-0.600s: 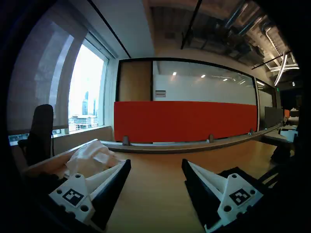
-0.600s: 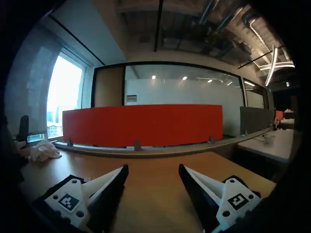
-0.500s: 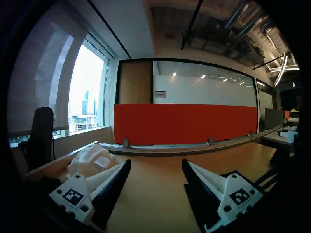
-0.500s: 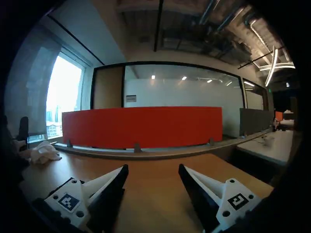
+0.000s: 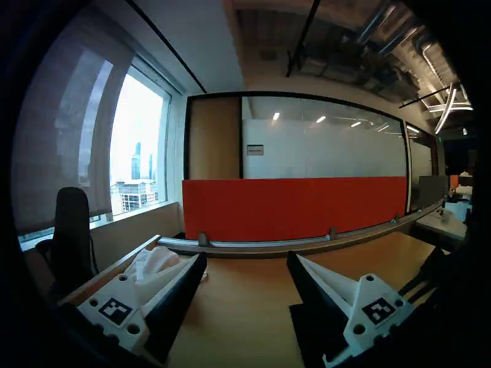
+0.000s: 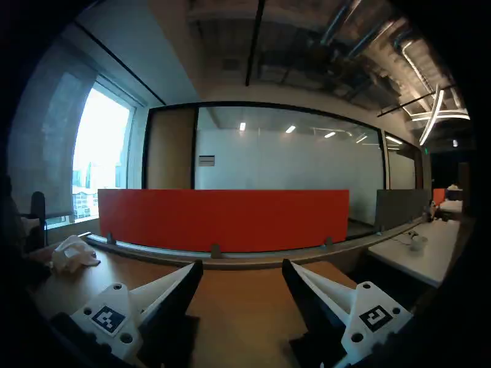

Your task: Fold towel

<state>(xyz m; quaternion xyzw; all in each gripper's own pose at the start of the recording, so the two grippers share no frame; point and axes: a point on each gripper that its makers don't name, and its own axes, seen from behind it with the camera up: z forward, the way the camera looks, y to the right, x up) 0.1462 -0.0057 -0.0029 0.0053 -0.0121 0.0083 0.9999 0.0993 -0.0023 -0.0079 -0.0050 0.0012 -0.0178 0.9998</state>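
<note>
Dipped nearer the desk (image 5: 245,319), left gripper (image 5: 245,256) and right gripper (image 6: 242,264) gaping, empty. Towel (image 5: 150,260) crumpled far left by the edge: could slide off if snagged.

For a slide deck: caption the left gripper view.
Open left gripper over a wooden desk, crumpled white towel lying beyond one finger, red divider behind.

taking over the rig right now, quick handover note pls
Left gripper: jaws apart, holding nothing, low over the wooden desk.
Right gripper: jaws apart, holding nothing, over the same desk.
Towel: white, crumpled in a heap at the desk's left end, just past the left gripper's left finger, far left in the right gripper view.
Done: nothing, no fold made.
Left: grasp the towel, spread it flat, fold it.
</note>
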